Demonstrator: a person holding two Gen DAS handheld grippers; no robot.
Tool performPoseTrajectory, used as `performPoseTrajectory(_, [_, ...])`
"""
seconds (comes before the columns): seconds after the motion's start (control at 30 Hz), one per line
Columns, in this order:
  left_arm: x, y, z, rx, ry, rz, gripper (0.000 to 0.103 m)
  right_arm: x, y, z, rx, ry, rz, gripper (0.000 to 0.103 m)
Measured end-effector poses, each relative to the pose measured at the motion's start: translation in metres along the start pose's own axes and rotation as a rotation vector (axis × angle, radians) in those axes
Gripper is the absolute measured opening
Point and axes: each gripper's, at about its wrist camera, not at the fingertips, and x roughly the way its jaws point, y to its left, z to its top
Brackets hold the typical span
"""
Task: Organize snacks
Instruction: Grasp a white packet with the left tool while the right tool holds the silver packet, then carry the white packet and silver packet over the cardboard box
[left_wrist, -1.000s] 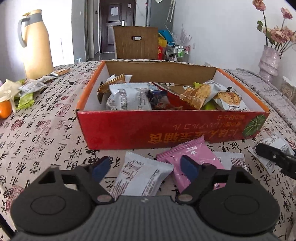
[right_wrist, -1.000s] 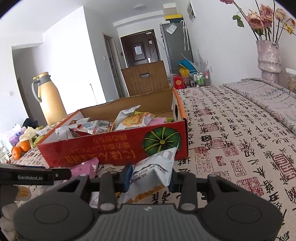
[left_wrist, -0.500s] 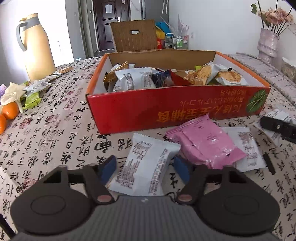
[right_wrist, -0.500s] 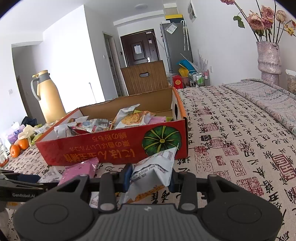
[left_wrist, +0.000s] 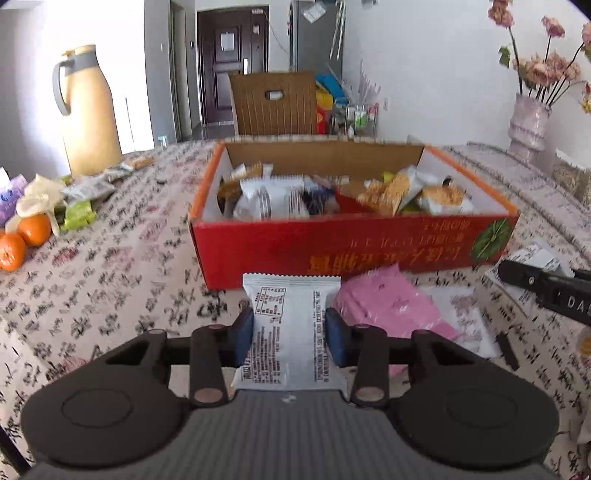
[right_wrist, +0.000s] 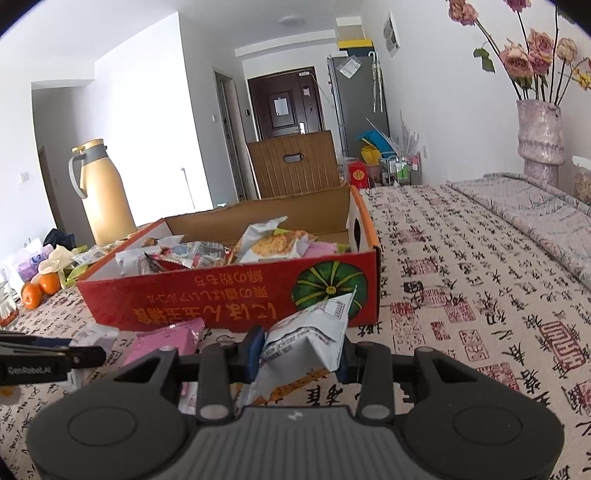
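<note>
Snack packets fill both grippers. Left gripper (left_wrist: 290, 334) pinches a flat white foil packet (left_wrist: 291, 328) by its long edges, before the red cardboard box (left_wrist: 351, 247). Right gripper (right_wrist: 299, 354) clamps a crumpled white packet (right_wrist: 306, 339), apparently off the surface. Light, crinkly, slippery film probably suits a mid-body grip.

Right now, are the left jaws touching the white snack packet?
Touching. The left wrist view shows the left gripper with both blue pads pressed against the white snack packet.

White walls (right_wrist: 140, 122), dark door (right_wrist: 284, 103); wooden chair (left_wrist: 275, 105)
</note>
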Motion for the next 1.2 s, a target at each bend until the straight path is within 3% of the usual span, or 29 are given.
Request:
performPoseTrajectory(0.53, [-0.02, -0.018, 0.063, 0.004, -0.181, -0.018, 0.041, -0.009, 0.028, 0.056, -0.081, -0.137, 0.028, 0.037])
performPoseTrajectory(0.9, [0.011, -0.02, 0.103, -0.02, -0.225, 0.018, 0.041, 0.03, 0.037, 0.097, -0.129, -0.172, 0.03, 0.037])
performPoseTrajectory(1.2, [0.046, -0.01, 0.11, -0.078, -0.221, 0.031, 0.041, 0.067, 0.036, 0.106, -0.116, -0.187, -0.001, 0.037])
